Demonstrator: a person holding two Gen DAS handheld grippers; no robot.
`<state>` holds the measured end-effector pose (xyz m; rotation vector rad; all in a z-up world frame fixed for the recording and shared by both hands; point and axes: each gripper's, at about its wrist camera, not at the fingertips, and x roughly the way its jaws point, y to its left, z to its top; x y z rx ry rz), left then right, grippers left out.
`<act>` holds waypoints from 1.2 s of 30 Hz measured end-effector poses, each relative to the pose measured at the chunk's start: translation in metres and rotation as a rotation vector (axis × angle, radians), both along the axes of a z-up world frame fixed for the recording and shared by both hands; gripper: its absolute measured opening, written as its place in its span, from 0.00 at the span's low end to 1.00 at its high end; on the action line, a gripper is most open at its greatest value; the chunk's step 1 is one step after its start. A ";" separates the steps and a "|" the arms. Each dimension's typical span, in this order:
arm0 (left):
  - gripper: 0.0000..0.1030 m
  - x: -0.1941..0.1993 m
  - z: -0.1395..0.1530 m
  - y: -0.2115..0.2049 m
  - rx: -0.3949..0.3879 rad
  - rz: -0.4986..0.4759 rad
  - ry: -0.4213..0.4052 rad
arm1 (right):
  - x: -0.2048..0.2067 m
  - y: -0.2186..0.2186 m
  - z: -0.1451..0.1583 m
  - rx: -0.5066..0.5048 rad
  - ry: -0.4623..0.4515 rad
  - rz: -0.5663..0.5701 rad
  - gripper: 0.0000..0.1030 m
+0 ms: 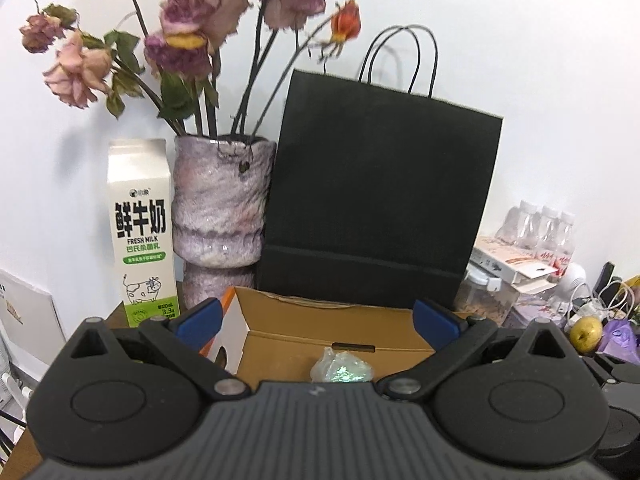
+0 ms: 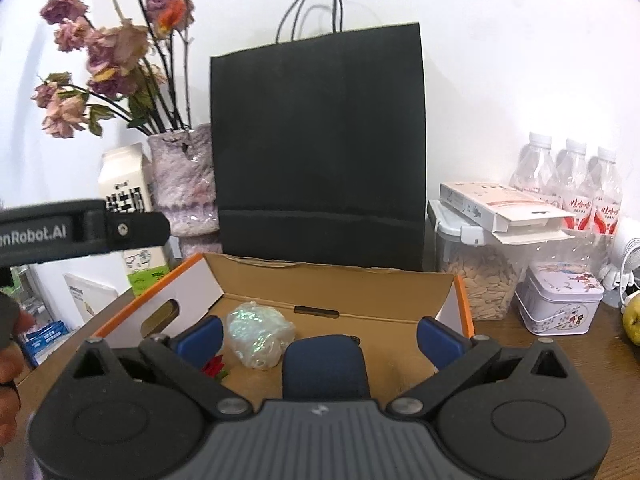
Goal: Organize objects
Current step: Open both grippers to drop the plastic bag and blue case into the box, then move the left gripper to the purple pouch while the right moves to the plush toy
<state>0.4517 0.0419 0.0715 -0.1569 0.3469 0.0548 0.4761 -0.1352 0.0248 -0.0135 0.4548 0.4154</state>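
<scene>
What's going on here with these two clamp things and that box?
A person is tidying a cluttered table with two hand-held grippers. Both the left gripper and the right gripper hover open and empty over an open cardboard box. Inside it lie a crinkled iridescent wrapper, a dark blue pouch and a small red flower. A black paper bag stands behind.

bottles [image 2: 568,184]: 3 | black bag [image 2: 320,148]: 1 | cardboard box [image 2: 360,280]: 1 | milk carton [image 1: 142,232]: 1 | vase [image 1: 222,208]: 1

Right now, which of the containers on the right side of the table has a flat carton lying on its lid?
The clear seed jar beside the cardboard box. The opened flat carton rests across its lid, while the white tin next to it has nothing on top.
</scene>
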 end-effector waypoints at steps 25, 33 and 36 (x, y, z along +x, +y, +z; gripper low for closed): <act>1.00 -0.114 0.003 -0.008 0.015 0.023 -0.050 | -0.096 -0.032 0.010 -0.004 -0.055 0.021 1.00; 1.00 -0.151 -0.003 -0.015 0.006 0.023 -0.032 | -0.128 -0.040 0.004 -0.016 -0.046 0.022 1.00; 1.00 -0.165 -0.005 -0.019 0.004 0.024 -0.026 | -0.141 -0.044 0.004 -0.018 -0.042 0.027 1.00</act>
